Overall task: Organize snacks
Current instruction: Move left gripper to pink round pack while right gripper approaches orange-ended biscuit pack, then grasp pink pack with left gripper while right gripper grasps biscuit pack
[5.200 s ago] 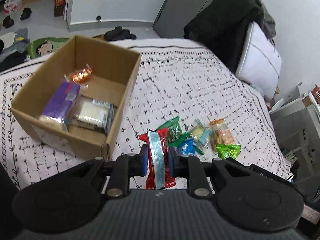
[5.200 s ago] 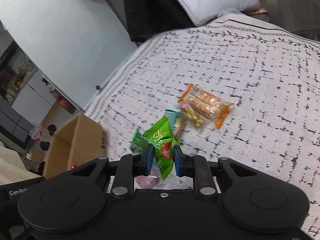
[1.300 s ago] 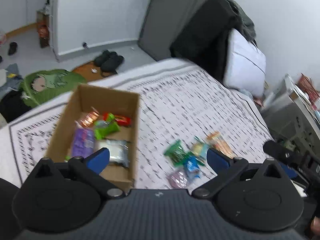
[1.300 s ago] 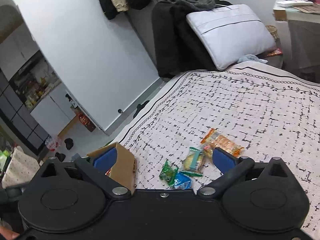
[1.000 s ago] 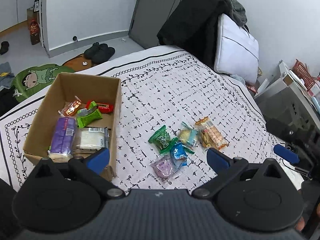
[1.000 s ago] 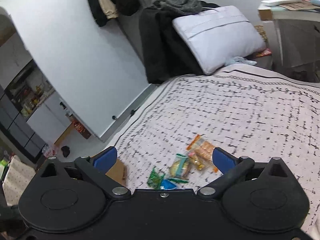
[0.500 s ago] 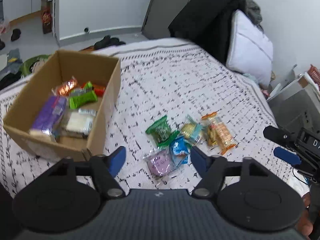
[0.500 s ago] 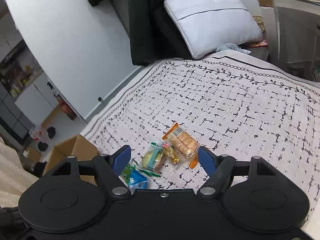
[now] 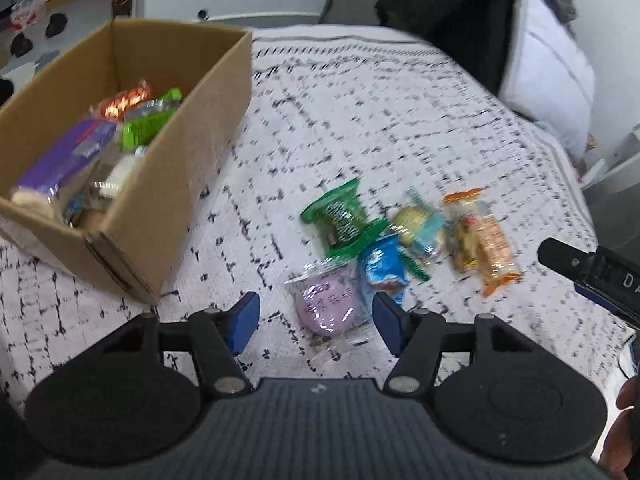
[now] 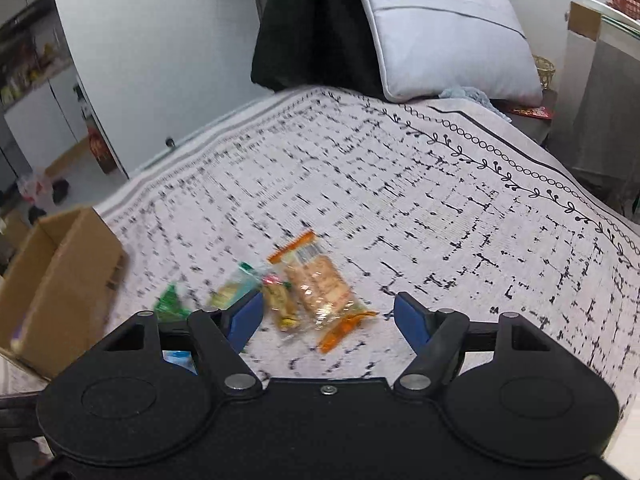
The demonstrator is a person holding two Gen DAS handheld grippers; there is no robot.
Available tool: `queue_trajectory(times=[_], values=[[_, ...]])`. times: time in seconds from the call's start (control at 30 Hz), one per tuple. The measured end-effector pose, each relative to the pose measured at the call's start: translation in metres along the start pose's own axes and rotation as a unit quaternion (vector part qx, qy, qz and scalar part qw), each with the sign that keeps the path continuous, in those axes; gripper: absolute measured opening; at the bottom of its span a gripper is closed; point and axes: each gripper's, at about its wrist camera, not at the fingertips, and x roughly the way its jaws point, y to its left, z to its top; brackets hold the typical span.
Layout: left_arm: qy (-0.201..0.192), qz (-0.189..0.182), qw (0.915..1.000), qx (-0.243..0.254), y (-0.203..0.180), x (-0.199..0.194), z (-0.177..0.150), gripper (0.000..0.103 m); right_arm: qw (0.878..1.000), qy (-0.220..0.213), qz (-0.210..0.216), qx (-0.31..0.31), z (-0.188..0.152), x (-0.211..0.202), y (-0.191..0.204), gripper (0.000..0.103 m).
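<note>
Loose snacks, clustered on the patterned bedspread (image 9: 360,92): purple packet (image 9: 330,304) nearest, blue packet (image 9: 382,266) touching its right side, green packet (image 9: 338,218) just beyond, yellow-teal packet (image 9: 418,226) and orange cracker pack (image 9: 480,242) to the right. Left gripper (image 9: 316,322): fingers wide apart, empty, straddling the purple packet from above. Right gripper (image 10: 328,316): spread wide, empty, over the cracker pack. Cardboard box (image 9: 168,184): far left, holding several packets. White pillow (image 10: 444,28): far end.

Bed (image 10: 420,184) with white black-dash patterned cover, white pillow (image 10: 448,32) at the head against dark clothing (image 10: 304,28). White wall (image 10: 160,40) behind, pale floor (image 9: 60,4) with shoes (image 9: 54,24).
</note>
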Motion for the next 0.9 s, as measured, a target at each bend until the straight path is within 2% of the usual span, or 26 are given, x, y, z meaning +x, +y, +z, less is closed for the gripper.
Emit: queue_trajectory(times=[0.2, 0.33, 0.63, 0.67, 0.73, 0.77, 0.8, 0.83, 0.9], values=[[0.017, 0.014, 0.9997, -0.013, 0.001, 0.023, -0.003, 0.059, 0.999, 0.022, -0.02, -0.03, -0.004, 0.029, -0.004, 0.072], [0.014, 0.021, 0.9996, -0.013, -0.003, 0.03, -0.003, 0.059, 0.998, 0.031, -0.029, -0.055, -0.006, 0.045, -0.003, 0.072], [0.011, 0.031, 0.9993, -0.017, -0.01, 0.035, -0.004, 0.06, 0.997, 0.03, -0.021, -0.067, -0.008, 0.069, 0.0, 0.071], [0.009, 0.031, 0.9993, -0.018, -0.01, 0.035, -0.005, 0.06, 0.997, 0.032, -0.02, -0.063, -0.009, 0.07, 0.001, 0.068], [0.006, 0.027, 0.9993, -0.026, -0.008, 0.035, -0.007, 0.058, 0.997, 0.041, -0.013, -0.06, -0.01, 0.073, 0.003, 0.046], [0.004, 0.024, 0.9993, -0.028, -0.007, 0.034, -0.007, 0.052, 0.997, 0.042, -0.013, -0.068, -0.01, 0.073, 0.006, 0.031], [0.003, 0.017, 0.9994, -0.031, -0.006, 0.034, -0.007, 0.039, 0.996, 0.045, -0.016, -0.078, -0.011, 0.073, 0.01, 0.03], [0.003, 0.007, 0.9994, -0.033, -0.006, 0.033, -0.007, 0.032, 0.995, 0.047, -0.016, -0.084, -0.011, 0.072, 0.013, 0.029], [0.005, 0.004, 0.9993, -0.037, -0.006, 0.031, -0.006, 0.03, 0.996, 0.052, -0.005, -0.079, -0.011, 0.069, 0.014, 0.025]])
